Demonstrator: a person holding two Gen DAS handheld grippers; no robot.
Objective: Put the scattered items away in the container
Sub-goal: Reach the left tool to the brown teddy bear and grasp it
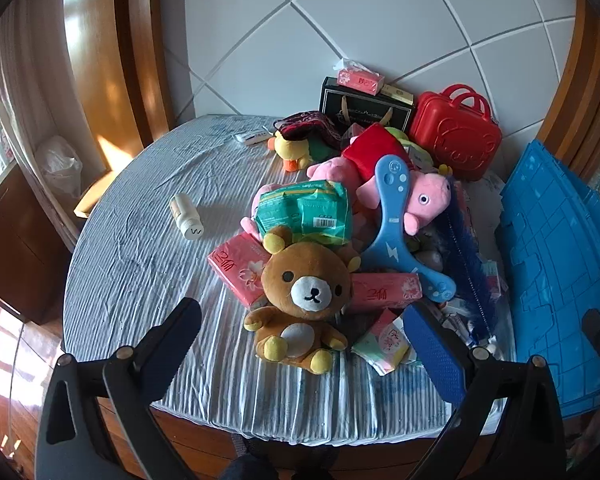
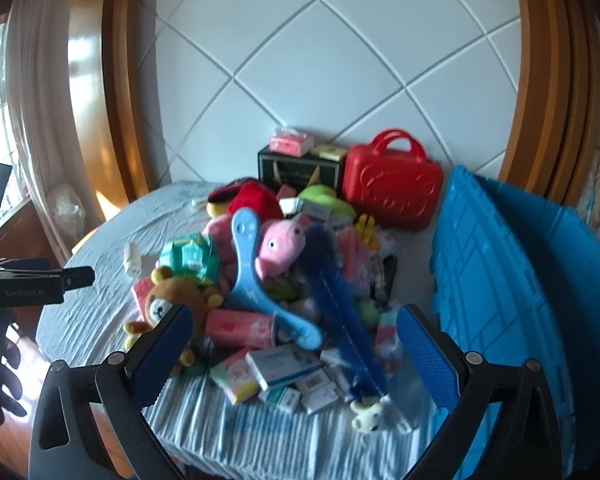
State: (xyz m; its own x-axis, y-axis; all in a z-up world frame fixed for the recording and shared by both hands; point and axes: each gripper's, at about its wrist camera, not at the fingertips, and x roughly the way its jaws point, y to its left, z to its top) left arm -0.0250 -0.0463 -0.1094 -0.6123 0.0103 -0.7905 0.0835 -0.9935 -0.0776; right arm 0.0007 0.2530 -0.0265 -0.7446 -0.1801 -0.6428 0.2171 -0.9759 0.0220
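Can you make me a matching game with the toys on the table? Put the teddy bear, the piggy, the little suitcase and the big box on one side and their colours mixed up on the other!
Things:
1. teddy bear
2. pig plush
3. little suitcase
4. big crate

Colours:
A. red
B. blue
C. brown
D. pink

Pairs: 1-C, 2-D, 3-A, 4-B
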